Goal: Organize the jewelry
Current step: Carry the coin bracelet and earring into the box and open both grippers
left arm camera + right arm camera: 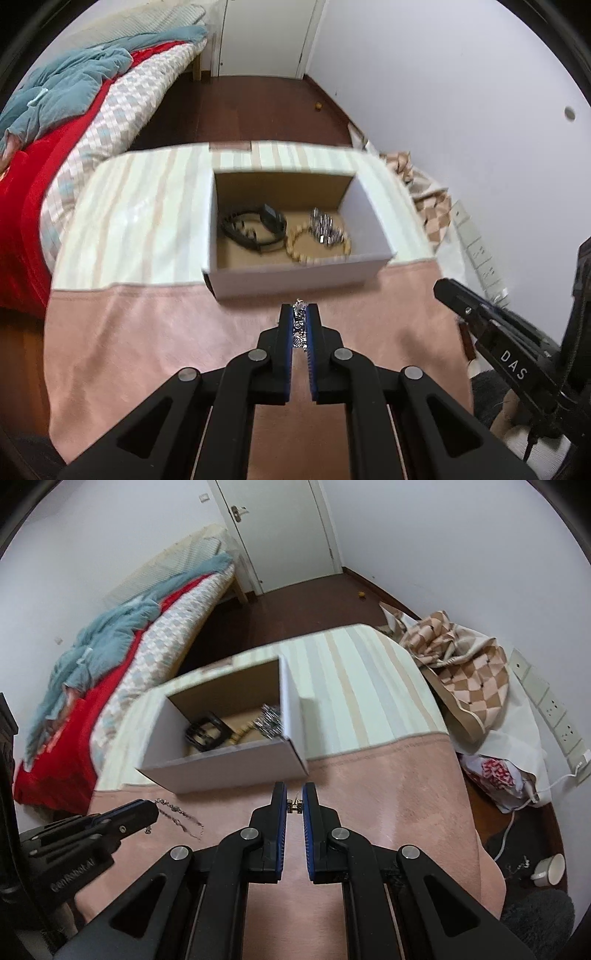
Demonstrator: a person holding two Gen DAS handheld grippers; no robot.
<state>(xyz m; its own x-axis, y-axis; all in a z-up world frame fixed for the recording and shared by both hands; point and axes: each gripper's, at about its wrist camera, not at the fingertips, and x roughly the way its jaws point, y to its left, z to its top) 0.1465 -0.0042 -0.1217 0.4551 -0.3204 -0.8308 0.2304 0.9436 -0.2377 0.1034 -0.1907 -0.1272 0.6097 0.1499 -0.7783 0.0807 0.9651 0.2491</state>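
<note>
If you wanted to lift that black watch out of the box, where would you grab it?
Probably the black watch's curved strap, coming straight down from above: the box walls block the sides, and the strap stands up in an open loop.

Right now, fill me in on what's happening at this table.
A person is sorting jewelry with two handheld grippers. The left gripper is shut on a silver chain, just short of the open white cardboard box. That box already holds a black watch, a beige beaded bracelet and a silver bracelet. The right gripper pinches a small metal piece.
</note>
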